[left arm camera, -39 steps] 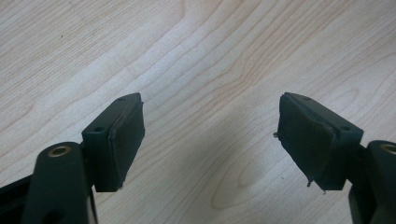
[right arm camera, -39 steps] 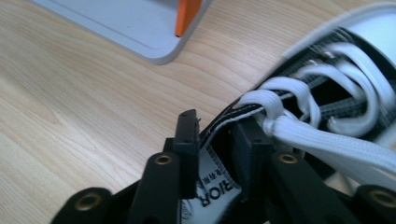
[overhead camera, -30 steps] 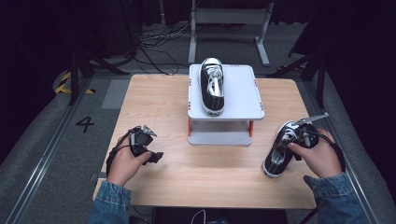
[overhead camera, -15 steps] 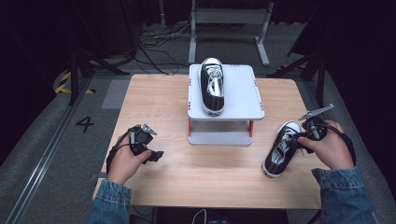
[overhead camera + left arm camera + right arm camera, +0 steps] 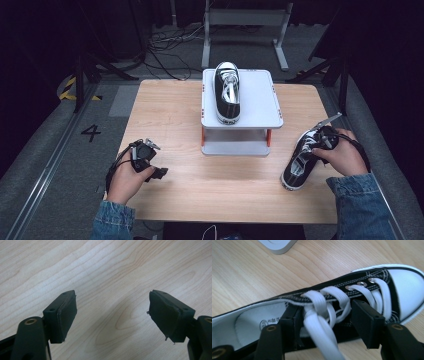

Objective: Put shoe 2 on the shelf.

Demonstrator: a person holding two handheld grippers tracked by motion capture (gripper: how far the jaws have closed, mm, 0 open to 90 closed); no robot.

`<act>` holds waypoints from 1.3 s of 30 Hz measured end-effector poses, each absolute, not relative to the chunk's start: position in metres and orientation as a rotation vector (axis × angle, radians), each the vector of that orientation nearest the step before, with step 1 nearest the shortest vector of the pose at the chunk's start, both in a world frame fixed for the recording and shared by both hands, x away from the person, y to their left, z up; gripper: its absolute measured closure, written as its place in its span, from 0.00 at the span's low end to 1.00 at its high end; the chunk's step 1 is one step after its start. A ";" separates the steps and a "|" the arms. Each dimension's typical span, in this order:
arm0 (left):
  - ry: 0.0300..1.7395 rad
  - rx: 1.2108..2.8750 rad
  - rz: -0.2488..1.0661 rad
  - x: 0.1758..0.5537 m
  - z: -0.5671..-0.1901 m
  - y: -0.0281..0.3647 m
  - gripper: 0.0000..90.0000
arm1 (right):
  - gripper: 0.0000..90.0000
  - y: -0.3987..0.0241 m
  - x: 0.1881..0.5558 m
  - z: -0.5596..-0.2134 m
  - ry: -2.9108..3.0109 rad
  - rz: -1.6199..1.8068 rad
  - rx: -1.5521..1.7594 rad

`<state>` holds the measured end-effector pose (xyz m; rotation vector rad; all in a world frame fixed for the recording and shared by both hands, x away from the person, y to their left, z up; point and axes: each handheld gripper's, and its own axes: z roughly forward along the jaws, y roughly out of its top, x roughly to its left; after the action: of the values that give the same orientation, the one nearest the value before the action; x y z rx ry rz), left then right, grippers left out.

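On the floor left of the desk (image 5: 170, 107), a white "4" (image 5: 90, 133) can be read. Inside the black-and-white canvas sneaker (image 5: 300, 161) on the desk, the right gripper view shows a round printed stamp (image 5: 264, 324) on the white insole; its characters are too small to read.

That sneaker lies near the desk's right edge, toe pointing toward the person and heel toward the far side, just right of the white two-level stand (image 5: 240, 112). A second sneaker (image 5: 227, 92) of the same kind sits on the stand's top shelf, toe toward the far side.

The right tool (image 5: 325, 318) sits low over the sneaker on the desk, at its laced throat. Its jaws have just been opening and now stand wide, released, one on each side of the white laces (image 5: 329, 305); the left pad is against the edge of the shoe's opening, the right pad stands clear beside the laces. The right hand (image 5: 345, 157) rests at the desk's right edge, wrist level, denim sleeve coming in from below.

The left tool (image 5: 159, 172) hovers low over bare wood near the desk's front left corner, well apart from both sneakers. Its jaws are spread wide and released. The left hand (image 5: 127, 180) grips it from behind, angled toward the desk's middle.
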<state>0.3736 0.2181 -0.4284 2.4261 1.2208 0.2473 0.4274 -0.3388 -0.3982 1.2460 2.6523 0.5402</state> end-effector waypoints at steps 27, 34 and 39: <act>1.182 2.395 0.246 0.381 -0.421 0.215 0.26 | 0.88 -0.341 0.438 -0.366 2.639 0.341 1.281; 1.191 2.389 0.248 0.381 -0.421 0.219 0.26 | 0.88 -0.331 0.447 -0.339 2.667 0.296 1.217; 1.206 2.384 0.251 0.378 -0.422 0.222 0.26 | 0.88 -0.326 0.452 -0.322 2.664 0.305 1.191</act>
<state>0.3781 0.2217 -0.4223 2.3840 1.2063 0.2510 0.4519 -0.3257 -0.3223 1.1910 2.6642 0.3054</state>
